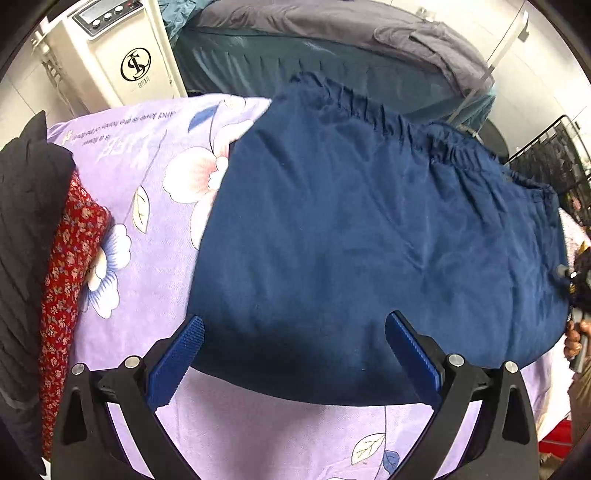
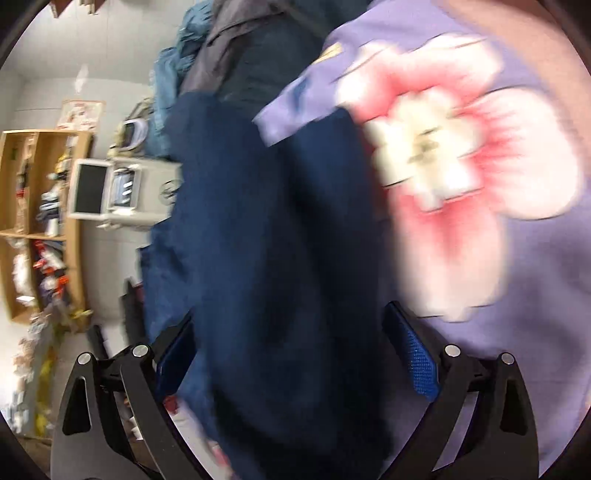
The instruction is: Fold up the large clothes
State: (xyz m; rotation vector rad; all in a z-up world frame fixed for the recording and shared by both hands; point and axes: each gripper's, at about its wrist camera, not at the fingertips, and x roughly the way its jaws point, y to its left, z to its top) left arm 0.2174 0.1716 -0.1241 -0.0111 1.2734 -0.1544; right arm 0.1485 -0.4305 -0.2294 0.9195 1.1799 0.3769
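Tongs on the left, the left gripper (image 1: 295, 350), stand wide apart with nothing between them, poised at the near hem of the navy garment (image 1: 369, 240). Both blue ribbed pads (image 1: 181, 362) flank the cloth's lower edge without pinching it; the placement suggests readiness to take that hem for a fold, though no grasp is made.

The right gripper (image 2: 288, 362) is likewise spread, its fingers straddling dark blue fabric (image 2: 258, 240) that runs up between them. The right wrist view is smeared by motion, so contact between pads and cloth cannot be confirmed. In the left view this gripper and the hand holding it (image 1: 574, 339) sit at the garment's far right edge, which fits a two-point hold on opposite edges.

The garment lies spread on the lilac floral sheet (image 1: 155, 229), roughly flat, broad, with a gathered elastic band (image 1: 406, 125) along its far edge and shallow creases across the middle. Its near edge curves and appears doubled under; the fold looks only partly done.

To the left, a red floral cloth (image 1: 70, 266) and a black garment (image 1: 26, 206) lie bunched at the sheet's edge, apart from the work. Beyond stands a white appliance (image 1: 122, 55) and a bed with grey cover (image 1: 332, 26).
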